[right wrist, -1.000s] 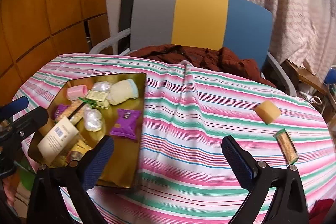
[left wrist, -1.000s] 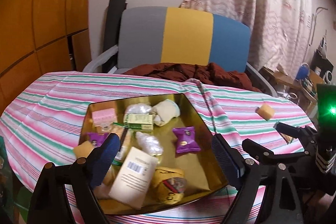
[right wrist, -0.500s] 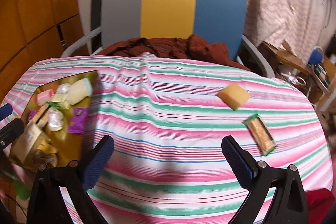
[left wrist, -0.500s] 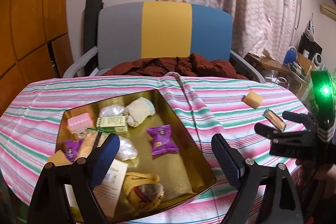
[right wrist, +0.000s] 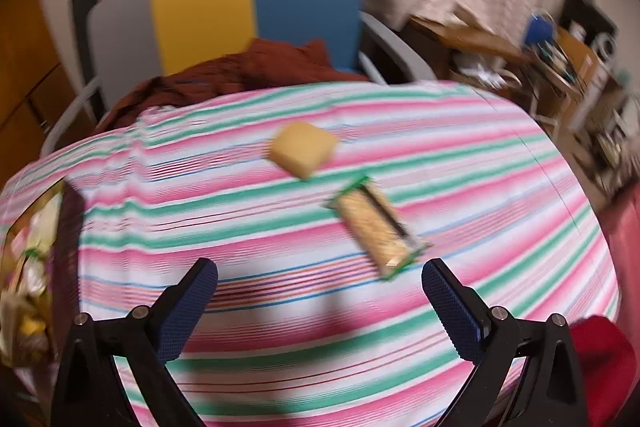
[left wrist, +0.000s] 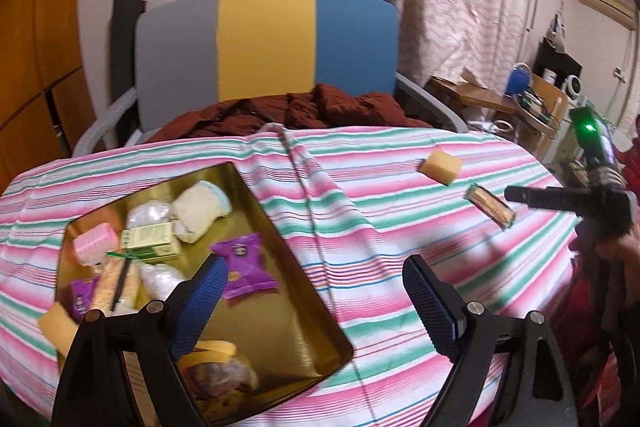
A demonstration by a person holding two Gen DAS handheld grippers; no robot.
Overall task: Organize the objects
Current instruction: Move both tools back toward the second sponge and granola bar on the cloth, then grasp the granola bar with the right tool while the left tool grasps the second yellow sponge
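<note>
A gold tray [left wrist: 280,343] on the striped tablecloth holds several small items, among them a purple packet [left wrist: 245,263], a pink roller [left wrist: 96,247] and a green box [left wrist: 152,239]. My left gripper [left wrist: 316,303] hangs open over the tray's right edge, empty. A yellow sponge block [right wrist: 302,151] and a green-edged wafer packet [right wrist: 376,227] lie loose on the cloth. My right gripper [right wrist: 320,307] is open and empty, just short of the wafer packet. The left wrist view also shows the sponge block [left wrist: 440,167], the wafer packet [left wrist: 490,205] and the right gripper's tool [left wrist: 568,199] beside it.
A grey, yellow and blue chair [left wrist: 264,47] with a dark red garment [left wrist: 288,115] stands behind the table. A cluttered desk [left wrist: 520,99] is at the right. A hand [left wrist: 624,259] holds the right tool. The tray's edge [right wrist: 60,227] shows at far left.
Both cameras have swung right. The right gripper has moved toward the sponge block and wafer packet, which now sit nearer its fingers; the tray has slid to the left of both views.
</note>
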